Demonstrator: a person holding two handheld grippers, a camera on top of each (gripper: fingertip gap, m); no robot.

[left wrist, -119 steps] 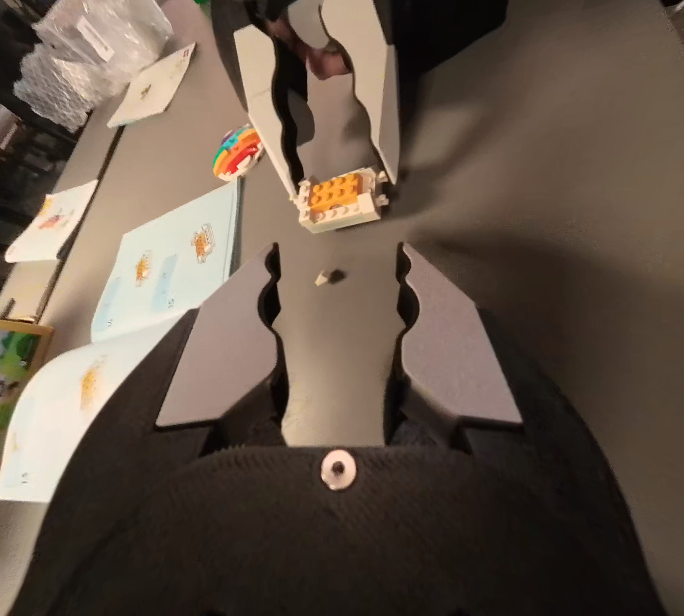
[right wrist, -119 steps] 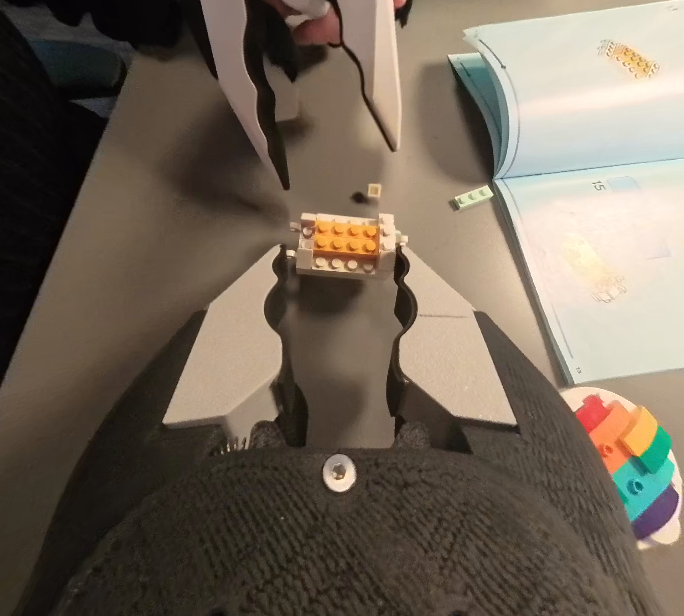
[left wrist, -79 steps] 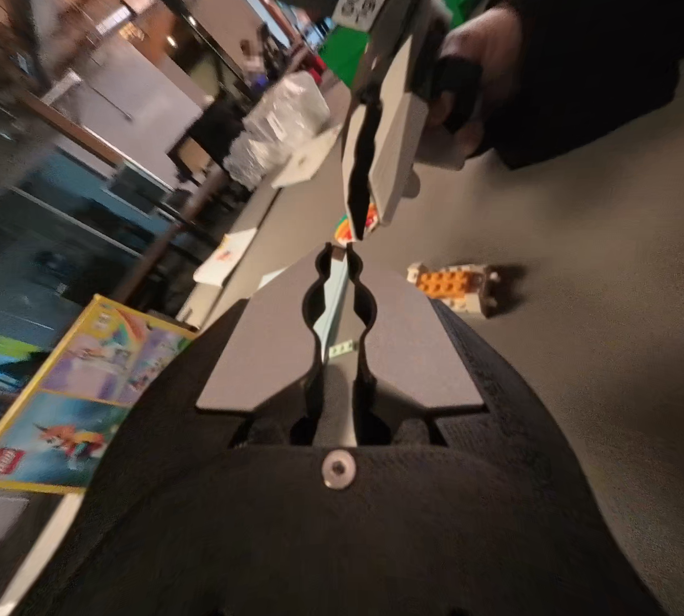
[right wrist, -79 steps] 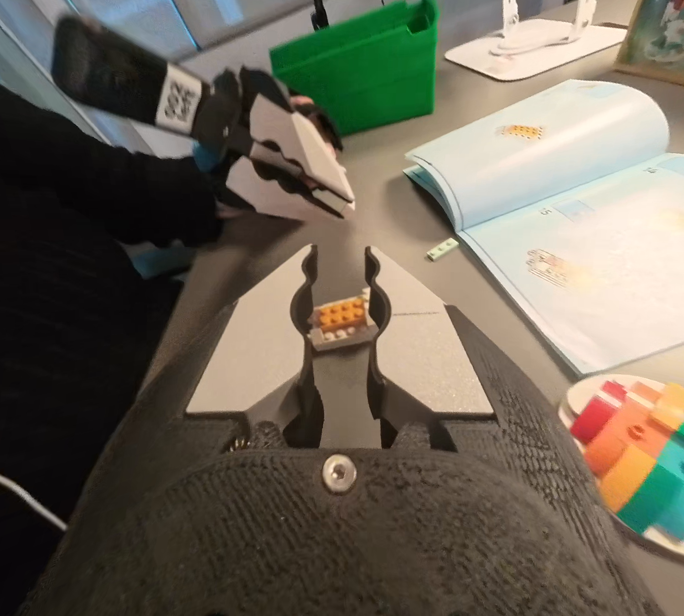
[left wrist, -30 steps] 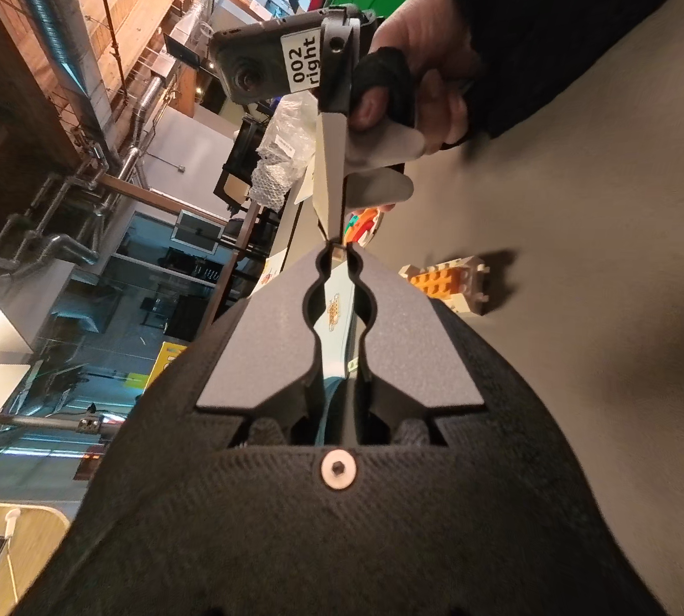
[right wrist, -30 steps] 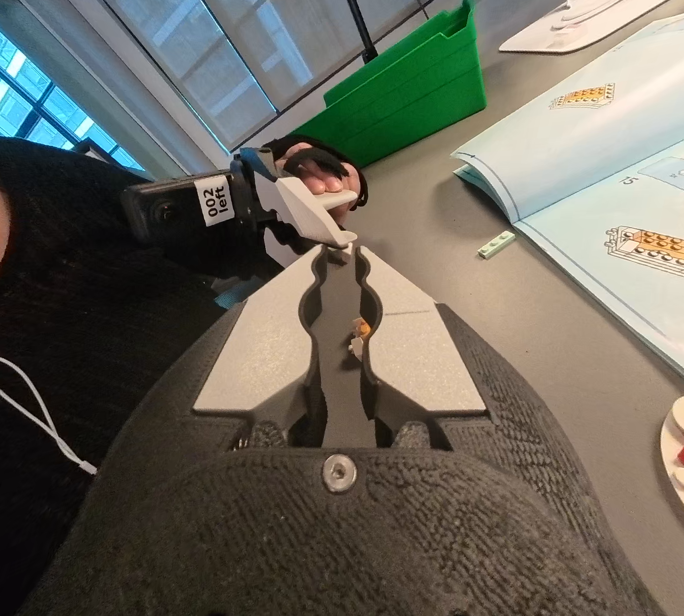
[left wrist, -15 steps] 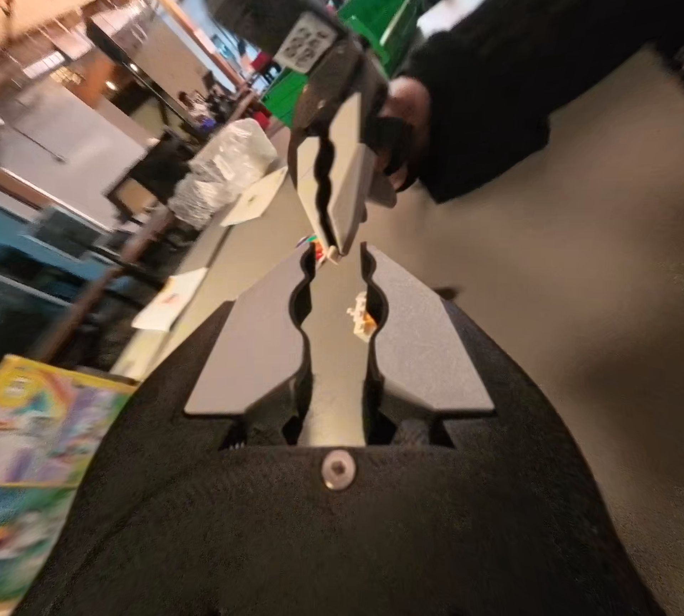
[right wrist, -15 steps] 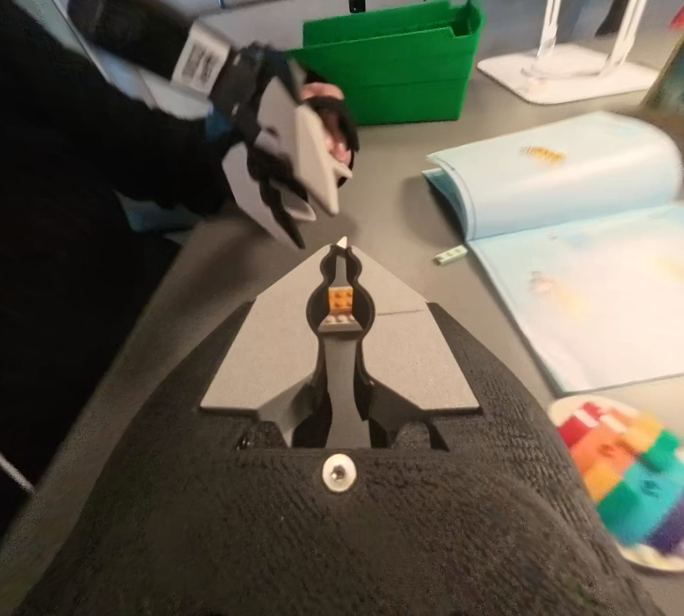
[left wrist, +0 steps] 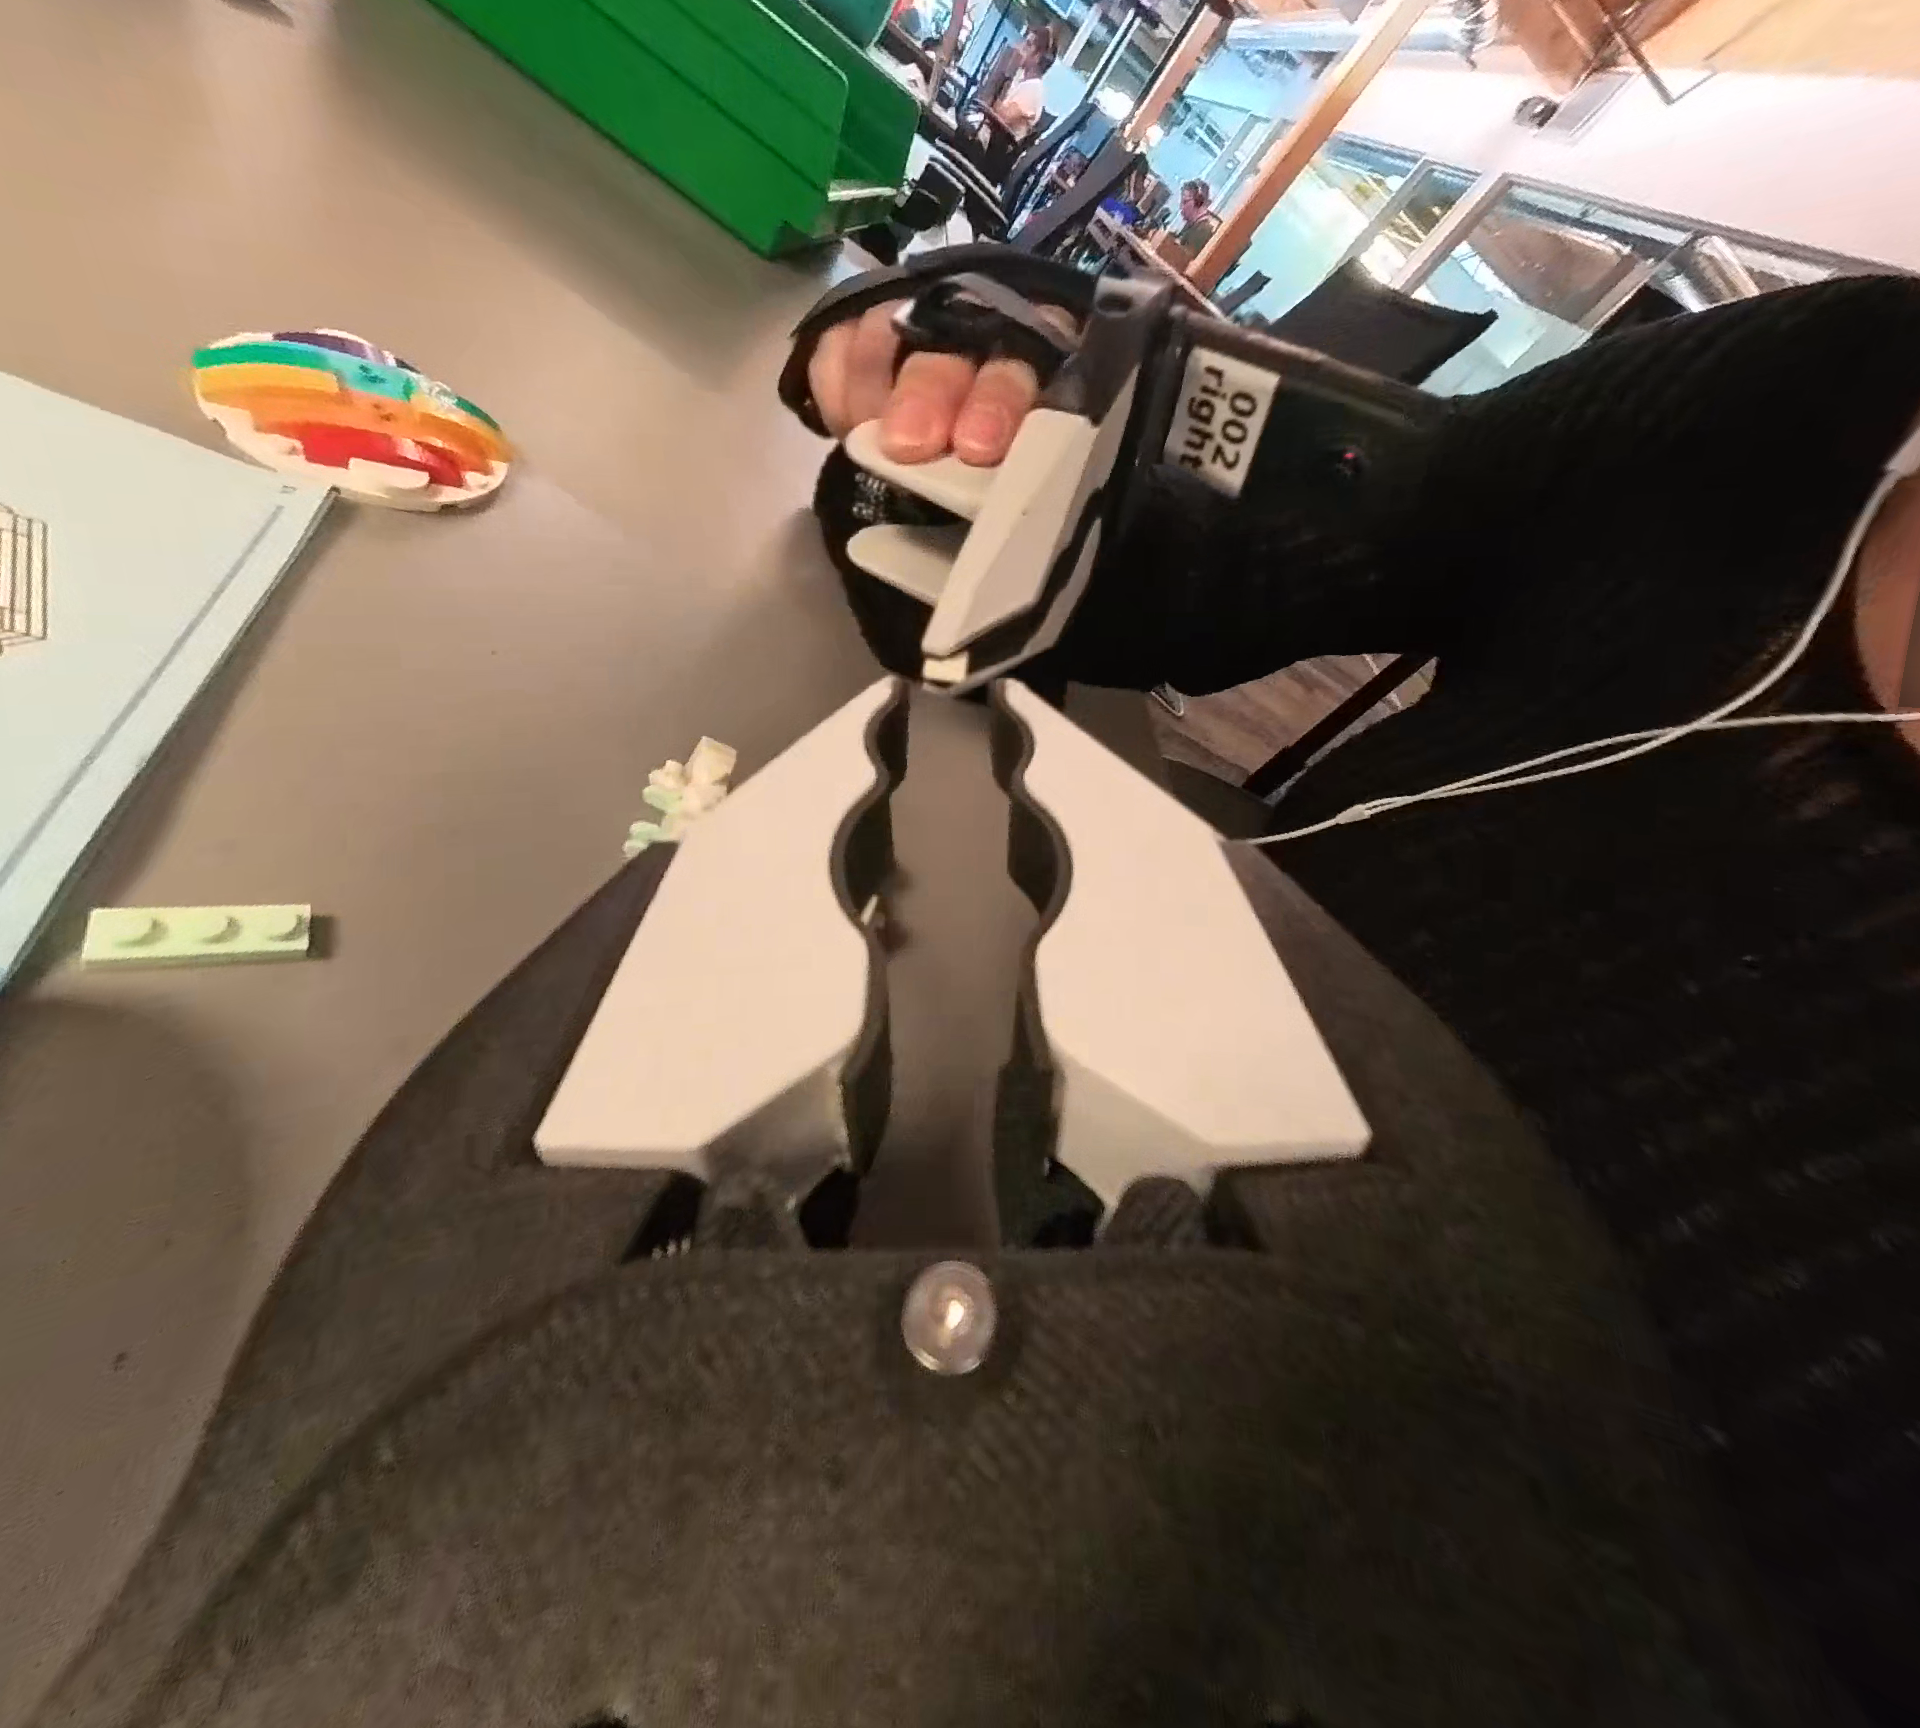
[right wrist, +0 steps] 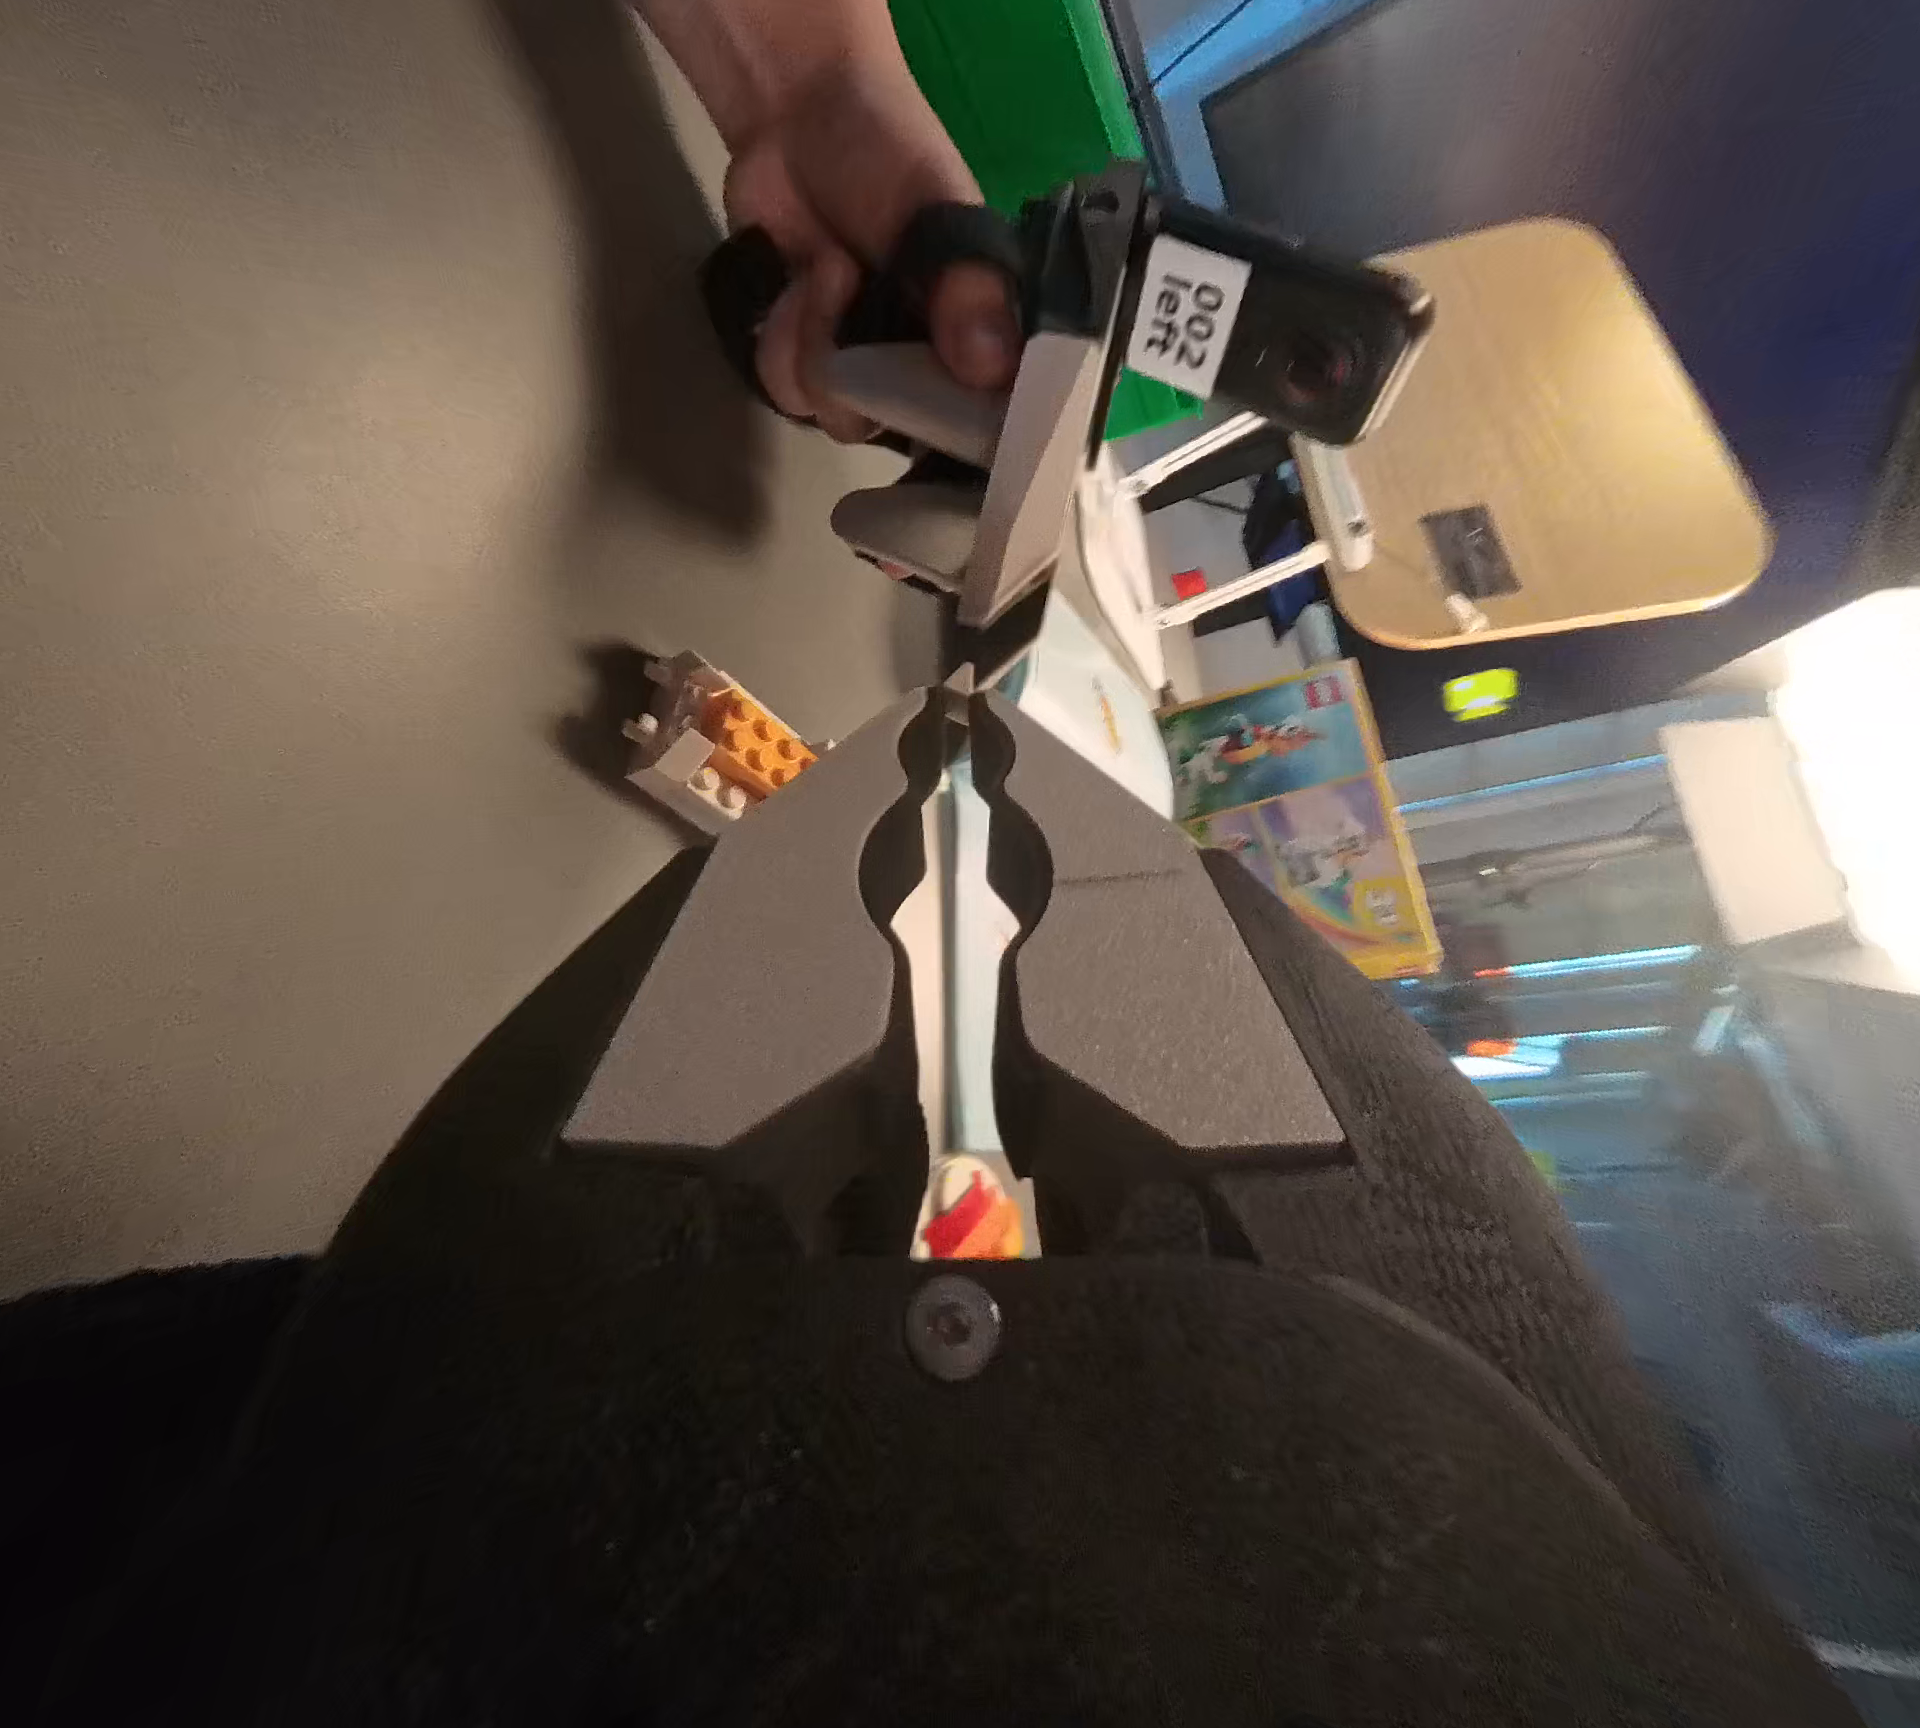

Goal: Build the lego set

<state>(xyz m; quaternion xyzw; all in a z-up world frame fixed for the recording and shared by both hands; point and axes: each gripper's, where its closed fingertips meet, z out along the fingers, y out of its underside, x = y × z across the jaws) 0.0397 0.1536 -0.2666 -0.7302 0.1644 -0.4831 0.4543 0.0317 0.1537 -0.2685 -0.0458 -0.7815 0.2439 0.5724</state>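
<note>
On the bench, going left to right, lay a mint plate near the booklet's corner and a pale brick cluster, both unattached. The orange-and-white model sat apart, only partly built. The left tool was released and empty; the right tool was clenched on a tiny white piece, tip to tip.

Readable stuff, not quoting any of it: a white sticker with black print on the black camera far right in the left wrist view. A matching label sits on the other camera. The colourful set box carries a brand logo and what's probably an age mark. The light-blue booklet at left shows a small printed diagram.
</note>
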